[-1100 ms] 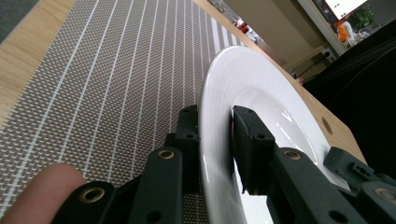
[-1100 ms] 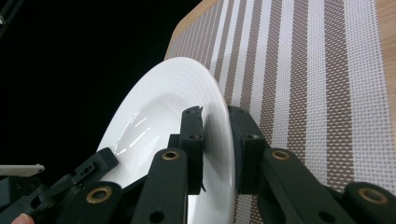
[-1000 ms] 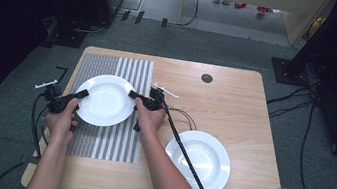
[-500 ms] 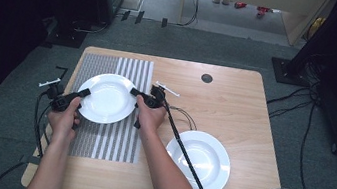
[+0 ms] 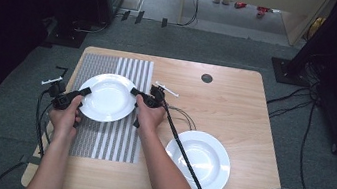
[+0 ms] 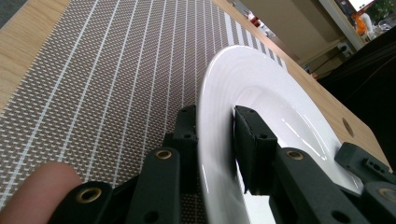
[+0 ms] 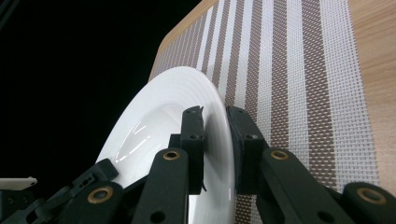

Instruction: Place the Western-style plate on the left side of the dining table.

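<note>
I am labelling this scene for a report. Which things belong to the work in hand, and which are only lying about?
In use:
- plate on the striped mat
- left gripper
- right gripper
- striped mat

Lying about:
- second plate
- white plastic piece

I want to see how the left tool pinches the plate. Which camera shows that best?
The left gripper view: its black jaws clamp the white plate rim from both sides. The high view shows the left gripper small at the rim; the right gripper view shows it far off.
</note>
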Motion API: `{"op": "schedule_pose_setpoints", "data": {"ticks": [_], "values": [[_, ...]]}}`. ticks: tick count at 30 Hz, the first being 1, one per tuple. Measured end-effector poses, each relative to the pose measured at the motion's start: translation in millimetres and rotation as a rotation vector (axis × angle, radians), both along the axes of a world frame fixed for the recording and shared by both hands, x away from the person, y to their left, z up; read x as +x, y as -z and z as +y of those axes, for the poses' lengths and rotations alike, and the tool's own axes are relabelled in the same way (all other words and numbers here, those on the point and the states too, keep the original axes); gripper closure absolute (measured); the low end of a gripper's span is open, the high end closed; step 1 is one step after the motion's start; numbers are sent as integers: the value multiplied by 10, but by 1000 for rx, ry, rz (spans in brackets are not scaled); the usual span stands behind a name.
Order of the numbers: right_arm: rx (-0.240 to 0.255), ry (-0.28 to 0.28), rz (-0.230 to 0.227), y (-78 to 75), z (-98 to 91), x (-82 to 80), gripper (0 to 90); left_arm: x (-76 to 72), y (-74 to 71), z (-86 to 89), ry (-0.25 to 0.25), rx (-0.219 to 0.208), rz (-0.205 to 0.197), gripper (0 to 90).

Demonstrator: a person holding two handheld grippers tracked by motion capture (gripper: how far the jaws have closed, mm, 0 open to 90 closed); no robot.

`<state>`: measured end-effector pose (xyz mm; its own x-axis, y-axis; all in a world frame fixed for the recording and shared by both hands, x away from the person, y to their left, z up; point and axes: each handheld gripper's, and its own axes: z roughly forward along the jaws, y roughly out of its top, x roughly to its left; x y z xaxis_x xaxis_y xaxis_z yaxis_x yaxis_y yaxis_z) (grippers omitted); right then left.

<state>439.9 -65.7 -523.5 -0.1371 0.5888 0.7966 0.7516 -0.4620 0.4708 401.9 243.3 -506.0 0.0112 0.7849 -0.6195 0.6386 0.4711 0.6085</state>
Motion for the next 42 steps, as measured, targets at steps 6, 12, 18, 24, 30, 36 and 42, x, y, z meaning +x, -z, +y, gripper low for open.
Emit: {"op": "schedule_pose_setpoints", "data": {"ticks": [6, 12, 18, 24, 30, 36, 42], "values": [[-15, 8, -25, 41, 34, 2, 782, 11, 19, 12, -7, 4, -1, 720], [-8, 13, -32, 59, 44, 5, 784, 32, 44, 25, -12, -13, 1, 716], [-15, 17, -39, 81, 58, 7, 783, 43, 68, 22, -17, -4, 8, 709], [-33, 14, -45, 105, 81, 1, 781, 50, 98, 28, -19, 8, 25, 697], [-38, 15, -48, 107, 89, 0, 782, 51, 103, 22, -20, 20, 30, 692], [-42, 14, -55, 107, 92, -3, 784, 52, 112, 20, -18, 29, 32, 687], [-43, 12, -59, 101, 100, -6, 786, 55, 127, 7, -16, 54, 37, 672]]}}
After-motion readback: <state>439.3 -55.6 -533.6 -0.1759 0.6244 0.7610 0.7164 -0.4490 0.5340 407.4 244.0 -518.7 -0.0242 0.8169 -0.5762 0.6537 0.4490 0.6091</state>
